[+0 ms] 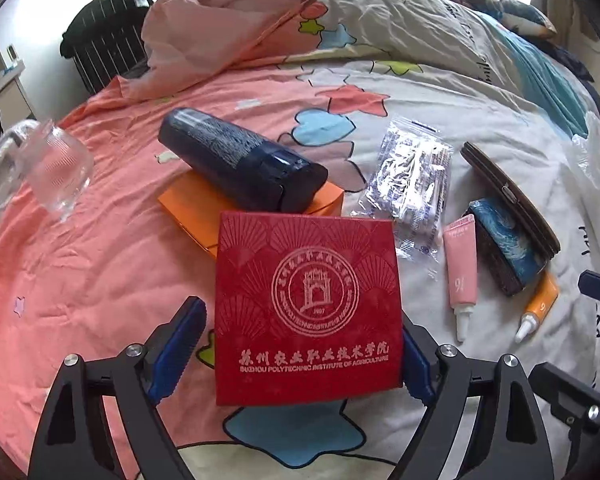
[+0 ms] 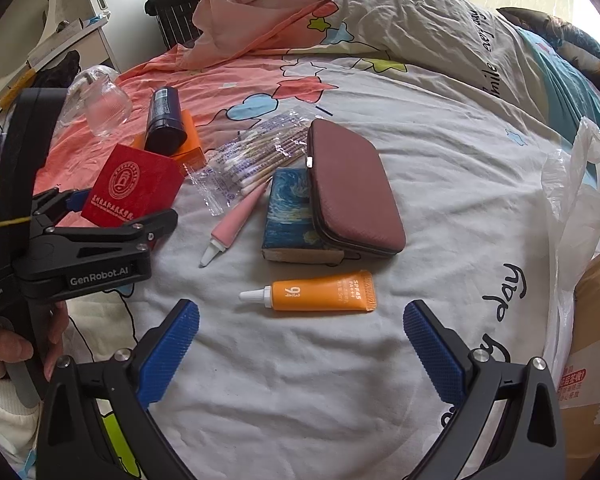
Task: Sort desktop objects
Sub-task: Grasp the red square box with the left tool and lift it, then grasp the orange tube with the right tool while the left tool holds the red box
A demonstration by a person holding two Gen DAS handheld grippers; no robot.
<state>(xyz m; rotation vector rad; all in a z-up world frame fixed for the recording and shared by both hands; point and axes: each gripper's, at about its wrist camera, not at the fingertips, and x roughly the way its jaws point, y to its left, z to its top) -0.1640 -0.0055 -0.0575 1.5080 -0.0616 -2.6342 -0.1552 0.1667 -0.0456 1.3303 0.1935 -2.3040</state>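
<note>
Though the red box point(image 1: 308, 308) lies on the bedspread point(image 1: 80, 272) between the left gripper's point(image 1: 300, 356) spread fingers, the left pad stands clear, so it looks released. It seems stiff, light and velvety; flat side edges suit gripping. Its far corner overlaps the orange box point(image 1: 188, 208). The right gripper point(image 2: 300, 344) hangs empty, wide apart.

Dark blue bottle point(image 1: 240, 160) lies on orange box point(image 1: 324, 202), flat red square box point(image 1: 306, 312) in front. Right: clear swab packet point(image 1: 412, 184), pink tube point(image 1: 460, 272), maroon case point(image 2: 352, 184) atop painted book point(image 2: 288, 212), orange tube point(image 2: 320, 292) nearest.
</note>
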